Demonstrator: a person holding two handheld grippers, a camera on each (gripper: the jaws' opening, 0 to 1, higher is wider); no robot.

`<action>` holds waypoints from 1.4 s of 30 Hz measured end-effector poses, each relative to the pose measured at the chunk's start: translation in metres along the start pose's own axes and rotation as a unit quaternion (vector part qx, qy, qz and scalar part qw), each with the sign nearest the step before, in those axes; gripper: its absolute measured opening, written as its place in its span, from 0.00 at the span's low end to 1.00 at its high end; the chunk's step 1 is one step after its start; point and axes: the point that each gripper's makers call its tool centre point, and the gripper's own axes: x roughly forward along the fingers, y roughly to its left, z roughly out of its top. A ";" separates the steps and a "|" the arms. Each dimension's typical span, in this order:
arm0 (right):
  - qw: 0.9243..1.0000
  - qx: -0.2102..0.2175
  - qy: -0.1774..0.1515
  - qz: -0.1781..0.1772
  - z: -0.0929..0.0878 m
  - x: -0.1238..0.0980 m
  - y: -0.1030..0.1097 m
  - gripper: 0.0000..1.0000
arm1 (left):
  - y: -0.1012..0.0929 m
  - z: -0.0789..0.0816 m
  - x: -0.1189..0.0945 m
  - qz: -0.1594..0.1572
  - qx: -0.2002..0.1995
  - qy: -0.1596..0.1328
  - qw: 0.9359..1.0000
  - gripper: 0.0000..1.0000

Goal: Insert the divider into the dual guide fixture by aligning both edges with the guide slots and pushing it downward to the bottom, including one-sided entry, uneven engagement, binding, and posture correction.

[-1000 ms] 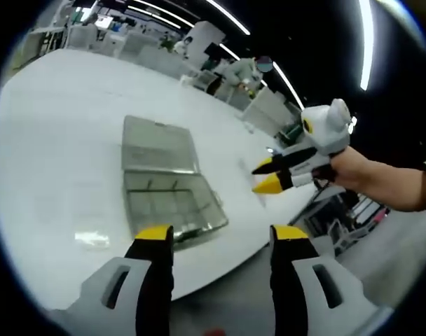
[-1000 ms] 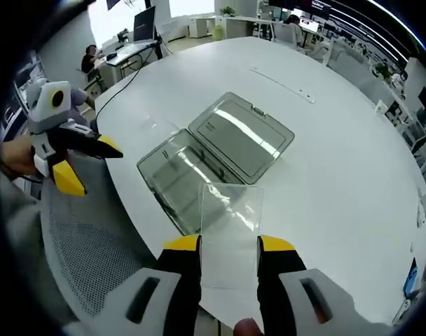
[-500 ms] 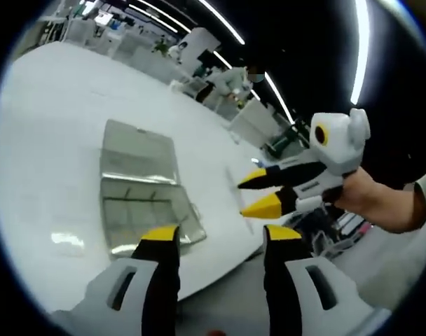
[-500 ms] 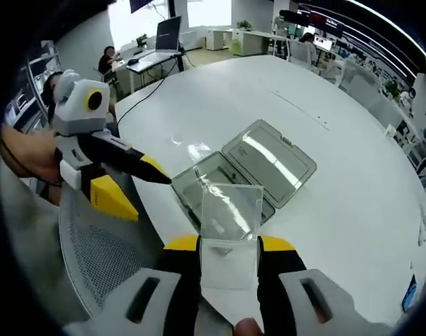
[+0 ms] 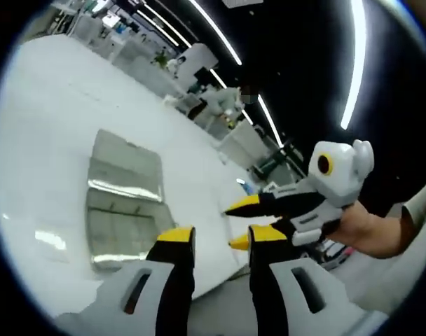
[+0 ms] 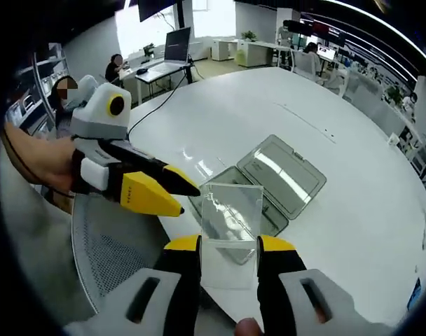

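Note:
The fixture is a clear plastic box lying on the white table, its hinged lid folded flat open behind it. My right gripper is shut on the clear divider sheet, held upright in the air short of the box, over the table's near edge. That gripper also hangs close ahead of my left jaws, in a person's hand. My left gripper is open by a narrow gap with nothing in it, just left of the divider and off the table's edge.
The round white table stretches far beyond the box. A grey mesh chair stands below the table's near edge. Desks with monitors and a seated person are in the background.
My left jaws have drawn closer together. The two grippers have come nearer each other, the left one now close beside the divider. Both views have shifted and the box looks farther off.

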 end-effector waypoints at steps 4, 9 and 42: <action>1.000 0.000 -0.012 0.003 0.005 -0.002 0.005 0.26 | 0.000 0.002 0.000 -0.001 -0.005 -0.008 1.000 0.23; 1.000 0.001 -0.019 0.009 0.010 -0.002 0.010 0.26 | 0.000 0.002 0.001 -0.003 -0.009 -0.009 1.000 0.22; 0.999 0.008 -0.039 0.009 0.022 -0.003 0.024 0.26 | -0.006 0.006 0.002 -0.017 -0.045 -0.024 0.999 0.00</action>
